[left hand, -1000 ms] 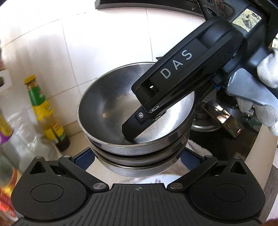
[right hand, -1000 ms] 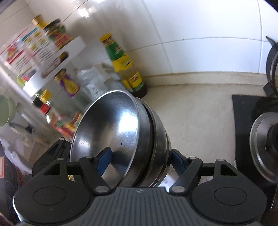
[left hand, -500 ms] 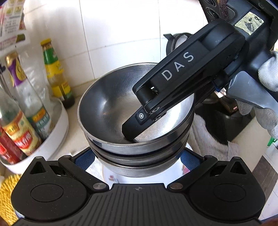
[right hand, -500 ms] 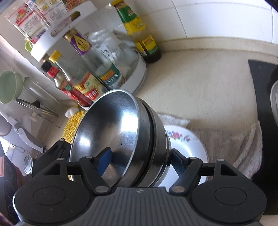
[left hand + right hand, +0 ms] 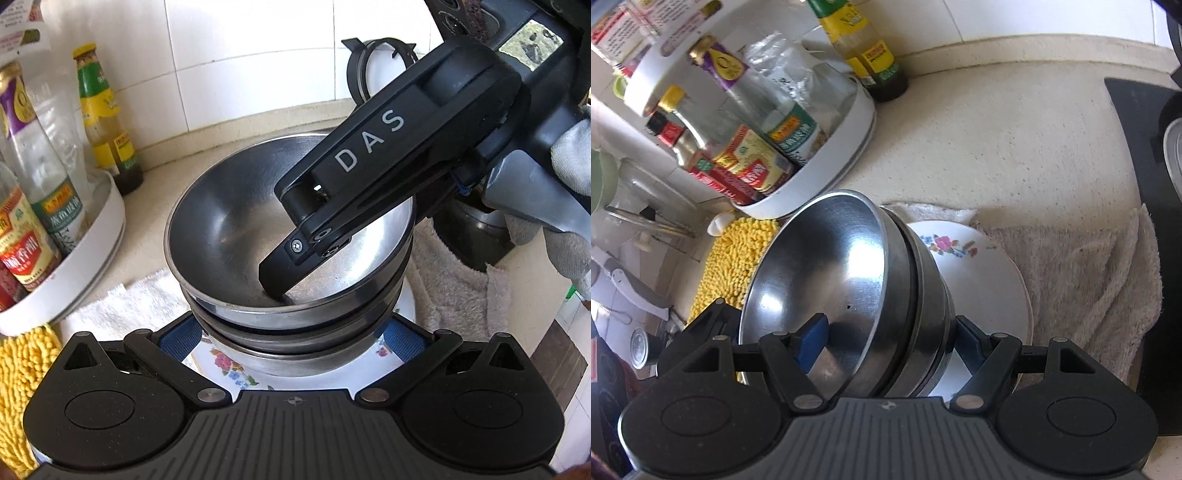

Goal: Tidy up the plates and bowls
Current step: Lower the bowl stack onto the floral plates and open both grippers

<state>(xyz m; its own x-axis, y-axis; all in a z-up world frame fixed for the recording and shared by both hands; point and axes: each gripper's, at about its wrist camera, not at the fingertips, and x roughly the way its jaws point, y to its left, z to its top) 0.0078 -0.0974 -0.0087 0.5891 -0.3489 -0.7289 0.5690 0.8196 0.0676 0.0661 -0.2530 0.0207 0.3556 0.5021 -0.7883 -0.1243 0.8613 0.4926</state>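
A nested stack of three steel bowls (image 5: 229,229) hangs just above a white floral plate (image 5: 979,273) that lies on a beige towel (image 5: 1071,266). My left gripper (image 5: 290,336) is shut on the stack, its blue pads (image 5: 177,336) pressed against the lower bowls from both sides. My right gripper (image 5: 892,341) is shut on the stack's wall. One of its blue pads (image 5: 812,343) sits inside the top bowl and the other is outside, under the stack. In the left wrist view the right gripper's finger (image 5: 280,273) reaches into the top bowl from the upper right. A gloved hand (image 5: 569,158) holds it.
A white round tray (image 5: 849,147) packed with sauce bottles stands at the back left, with a green-capped bottle (image 5: 864,48) beside it by the tiled wall. A yellow shaggy mat (image 5: 738,251) lies left of the plate. The black stove (image 5: 1137,184) borders the towel on the right.
Both grippers have come down with the bowl stack, from in front of the wall tiles to just over the floral plate on the towel. The grips look unchanged.
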